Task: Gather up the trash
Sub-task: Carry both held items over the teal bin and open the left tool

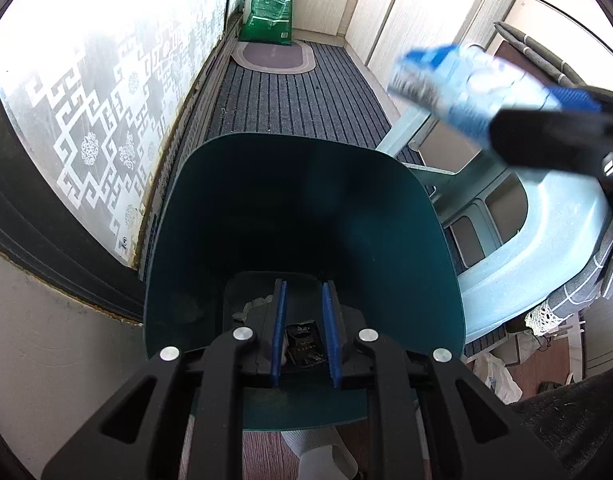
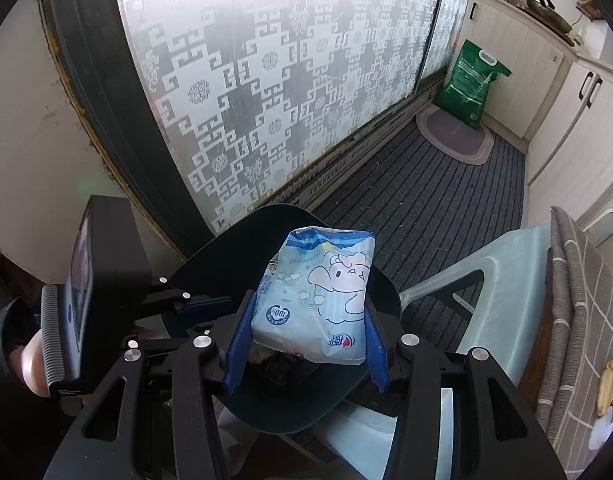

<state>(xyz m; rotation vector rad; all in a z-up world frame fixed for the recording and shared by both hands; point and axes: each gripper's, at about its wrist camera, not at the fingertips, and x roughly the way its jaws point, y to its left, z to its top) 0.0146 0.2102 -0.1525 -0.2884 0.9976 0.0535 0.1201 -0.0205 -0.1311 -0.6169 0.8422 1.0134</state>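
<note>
A dark teal trash bin stands on the floor; it also shows in the right wrist view. My left gripper sits over the bin's near rim, its blue pads apart around the rim edge, with dark trash below. My right gripper is shut on a light blue tissue pack with a cartoon elephant, held above the bin's opening. The pack and right gripper show blurred at the upper right of the left wrist view. A crumpled scrap lies in the bin.
A pale blue plastic stool lies tipped right of the bin. A frosted patterned glass door runs along the left. A green bag and an oval mat lie at the far end of the striped carpet. White cabinets line the right.
</note>
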